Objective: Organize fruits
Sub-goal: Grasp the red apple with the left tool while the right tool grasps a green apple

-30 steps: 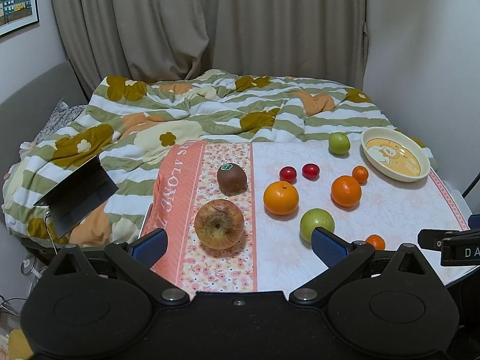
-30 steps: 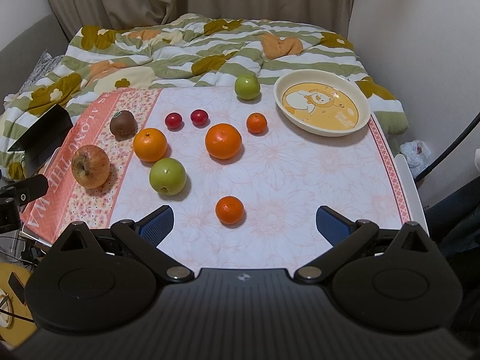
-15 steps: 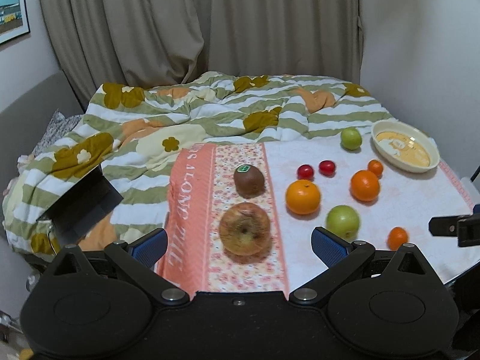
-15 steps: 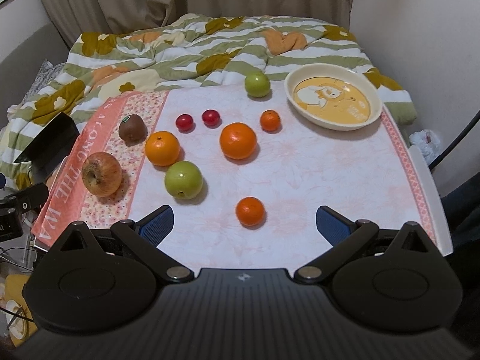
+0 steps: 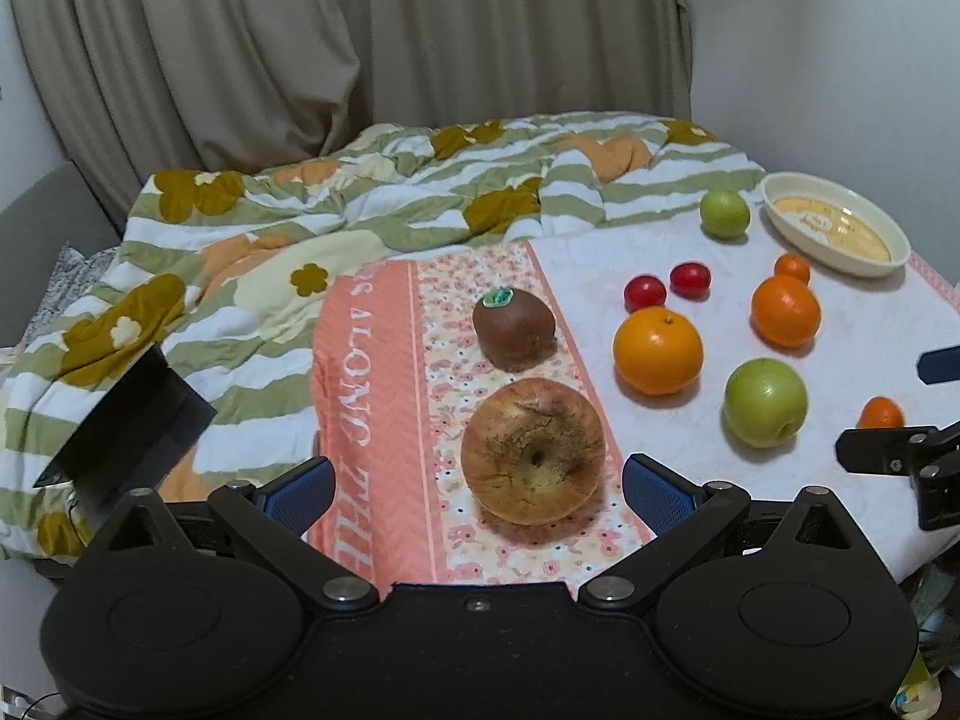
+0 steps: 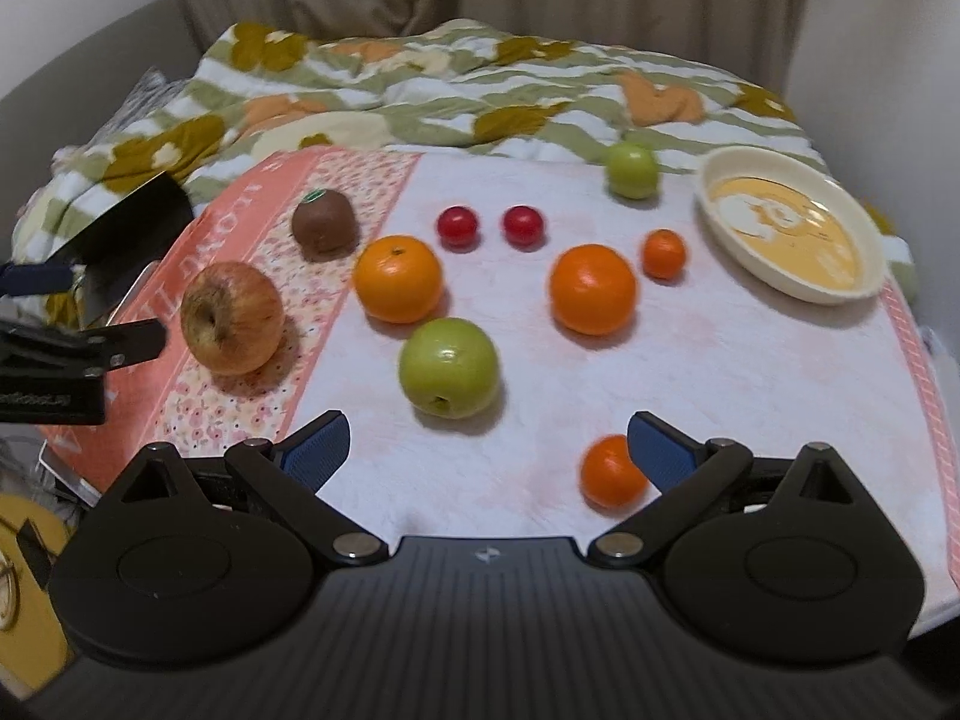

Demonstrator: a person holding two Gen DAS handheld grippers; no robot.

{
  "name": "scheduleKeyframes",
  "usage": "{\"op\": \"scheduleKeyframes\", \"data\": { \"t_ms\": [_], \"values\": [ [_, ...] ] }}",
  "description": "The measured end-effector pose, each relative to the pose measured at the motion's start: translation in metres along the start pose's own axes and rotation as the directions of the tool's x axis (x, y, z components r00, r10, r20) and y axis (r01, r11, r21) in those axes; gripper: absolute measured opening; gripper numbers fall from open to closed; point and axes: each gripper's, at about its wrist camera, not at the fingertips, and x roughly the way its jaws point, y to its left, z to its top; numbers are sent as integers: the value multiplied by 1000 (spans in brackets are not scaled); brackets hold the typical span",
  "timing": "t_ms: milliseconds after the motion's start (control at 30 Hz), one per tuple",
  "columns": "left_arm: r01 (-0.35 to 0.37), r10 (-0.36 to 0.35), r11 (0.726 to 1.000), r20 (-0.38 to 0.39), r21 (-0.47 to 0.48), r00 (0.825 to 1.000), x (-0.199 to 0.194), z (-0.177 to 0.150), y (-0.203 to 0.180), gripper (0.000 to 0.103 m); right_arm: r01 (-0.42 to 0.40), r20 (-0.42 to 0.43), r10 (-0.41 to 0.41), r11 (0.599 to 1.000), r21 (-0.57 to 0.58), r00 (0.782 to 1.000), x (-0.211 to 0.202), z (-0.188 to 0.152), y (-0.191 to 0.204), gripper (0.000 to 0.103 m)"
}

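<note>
Blue-padded and spread wide, the left tongs [image 5: 474, 489] now frame the apple [image 5: 533, 450], which lies just ahead of the gap between the pads and fills more of the left view than it did a second ago. Then the tongs sat further back from the worktop [image 5: 672, 420], with the apple smaller and off toward the left pad; half a second ago it was already nearer the middle. So the left tongs have closed in and centred on it, and I judge the apple to be their first pick. Nothing is gripped yet.

The right tongs [image 6: 486, 450] are just as wide and empty, and they too have dropped toward the worktop and slid forward. The small orange [image 6: 612, 471], which lay clear in the middle of their gap before, now sits right against the right pad [image 6: 660, 450], partly hidden by it, while the green apple [image 6: 450, 367] lies just beyond the gap. The right view is smeared with motion, so I cannot tell which of the two they are after.

Further out nothing has shifted: kiwi [image 5: 513, 330] behind the apple on the flowered cloth border, two big oranges [image 6: 397, 279], two red tomatoes [image 6: 457, 226], another small orange and a second green apple, all loose on the cloth. The dish [image 6: 792, 225] at the far right is still bare, so the sorting has not begun.
</note>
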Motion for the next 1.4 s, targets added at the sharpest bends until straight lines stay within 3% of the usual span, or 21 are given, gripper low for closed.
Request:
{"op": "scheduleKeyframes", "data": {
  "t_ms": [333, 567, 733, 867, 1233, 1400],
  "values": [
    [27, -28, 999, -65, -23, 997, 45, -1, -11, 101, -50, -23, 48, 991, -122, 999, 51, 9, 2, 103],
    [5, -8, 999, -91, -32, 996, 62, 8, -19, 92, -106, -49, 100, 983, -150, 994, 70, 15, 4, 97],
    [-14, 11, 999, -92, -37, 996, 67, 12, -20, 92, -125, -51, 118, 976, -176, 992, 76, 19, 8, 93],
    [-8, 4, 999, -108, -38, 994, 72, 12, -22, 78, -138, -65, 128, 974, -181, 990, 82, 21, 8, 87],
    [1, -6, 999, -111, -45, 994, 67, 6, -19, 77, -133, -72, 120, 965, -224, 990, 85, 20, 10, 81],
    [11, -17, 999, -113, -52, 993, 61, 2, -17, 77, -110, -74, 95, 965, -237, 993, 87, 21, 10, 71]
  ]
}}
